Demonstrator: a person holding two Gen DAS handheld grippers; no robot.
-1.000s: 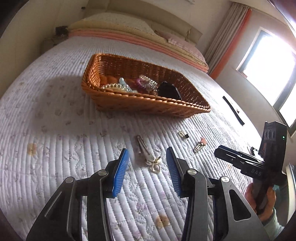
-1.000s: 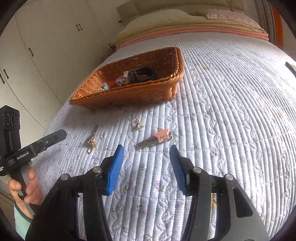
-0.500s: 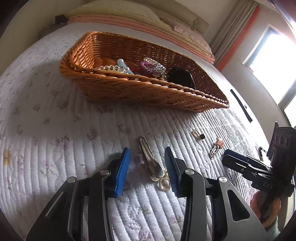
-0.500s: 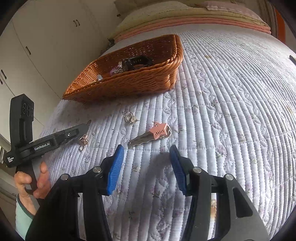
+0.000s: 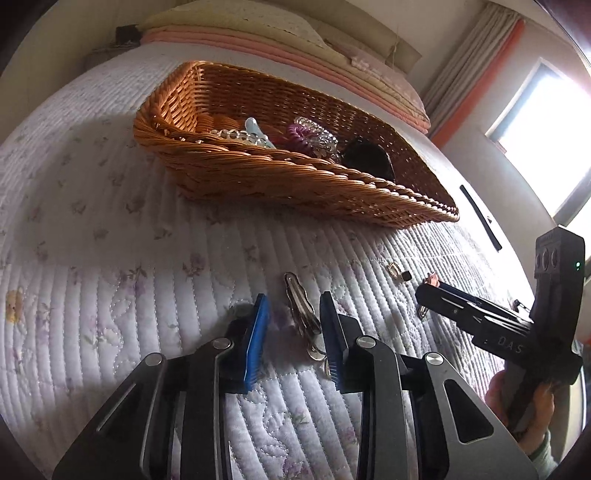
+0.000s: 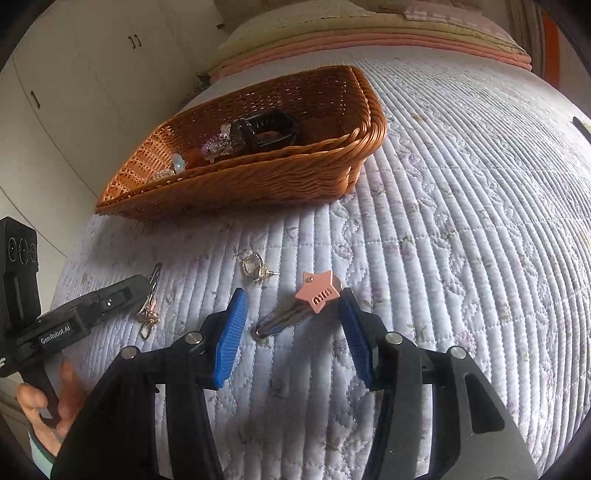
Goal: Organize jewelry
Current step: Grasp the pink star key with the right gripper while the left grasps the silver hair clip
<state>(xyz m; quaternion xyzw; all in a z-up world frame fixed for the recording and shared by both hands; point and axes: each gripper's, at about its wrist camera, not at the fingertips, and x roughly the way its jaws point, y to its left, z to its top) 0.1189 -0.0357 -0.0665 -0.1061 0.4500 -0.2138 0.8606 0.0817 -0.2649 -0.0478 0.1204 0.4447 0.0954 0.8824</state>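
A wicker basket [image 5: 280, 192] on the quilted bed holds beads, hair ties and a black clip; it also shows in the right wrist view [image 6: 258, 181]. My left gripper [image 5: 295, 306] is open, low over the quilt, its blue pads on either side of a silver hair clip [image 5: 301, 314]. My right gripper [image 6: 291, 306] is open around a hair clip with a pink star [image 6: 319, 293]. A small earring [image 6: 255, 269] lies just beyond it and also shows in the left wrist view [image 5: 397, 271].
A black strap [image 5: 480, 218] lies on the quilt to the right of the basket. Pillows and folded blankets [image 5: 258, 33] sit at the head of the bed. White wardrobe doors [image 6: 92, 74] stand on the left.
Both grippers have moved forward and down. The silver clip now lies between the left pads, and the pink star clip between the right pads. Both stay open.
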